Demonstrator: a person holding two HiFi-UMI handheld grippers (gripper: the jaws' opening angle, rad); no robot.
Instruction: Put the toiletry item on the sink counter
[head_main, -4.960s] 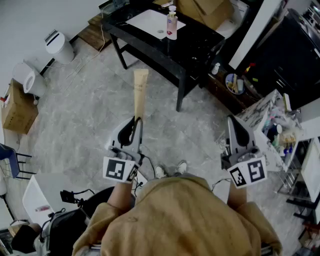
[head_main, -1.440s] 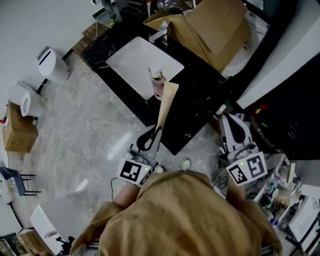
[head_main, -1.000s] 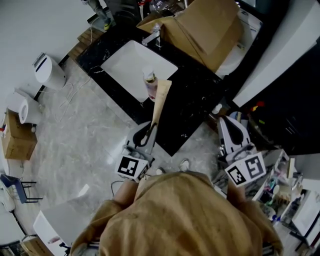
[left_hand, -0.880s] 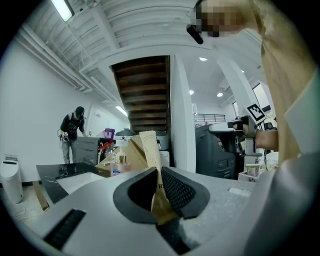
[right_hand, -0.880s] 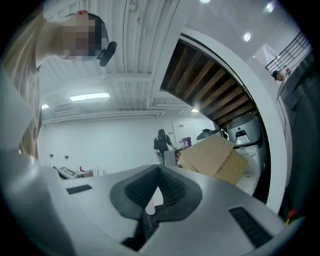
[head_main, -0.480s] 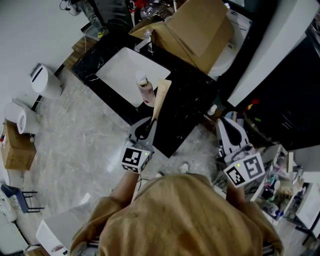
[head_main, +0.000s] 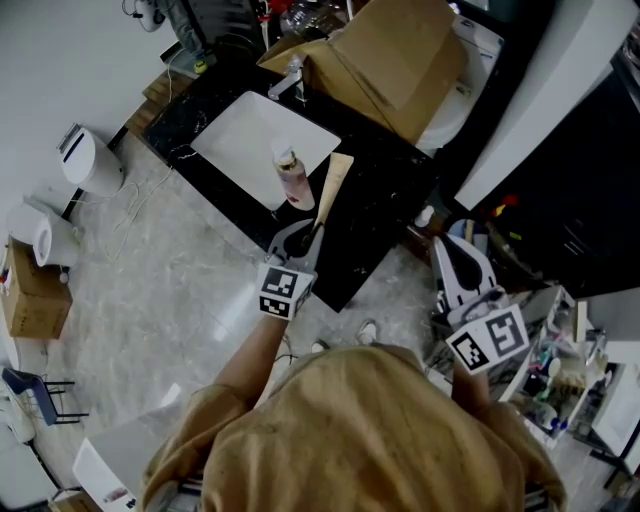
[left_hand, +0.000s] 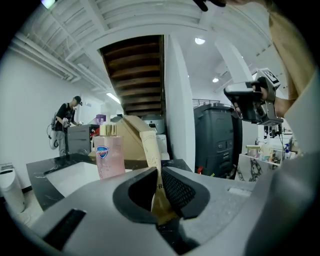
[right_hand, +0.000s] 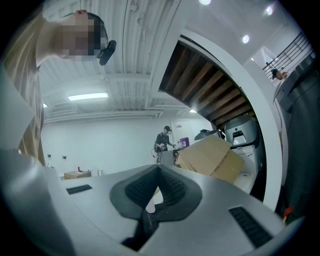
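Lower than a second ago, the left gripper (head_main: 312, 236) clamps the tan tube (head_main: 334, 185) over the black sink counter (head_main: 388, 205); laying it down and unclamping likely come next, while the right gripper (head_main: 461, 262) idles, clenched and empty.

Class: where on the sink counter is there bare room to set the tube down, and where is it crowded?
Bare: the black counter right of the white basin, between the cardboard box behind and the near edge. Crowded: the basin's near corner, where the pink soap bottle stands, and the back by the faucet and box.
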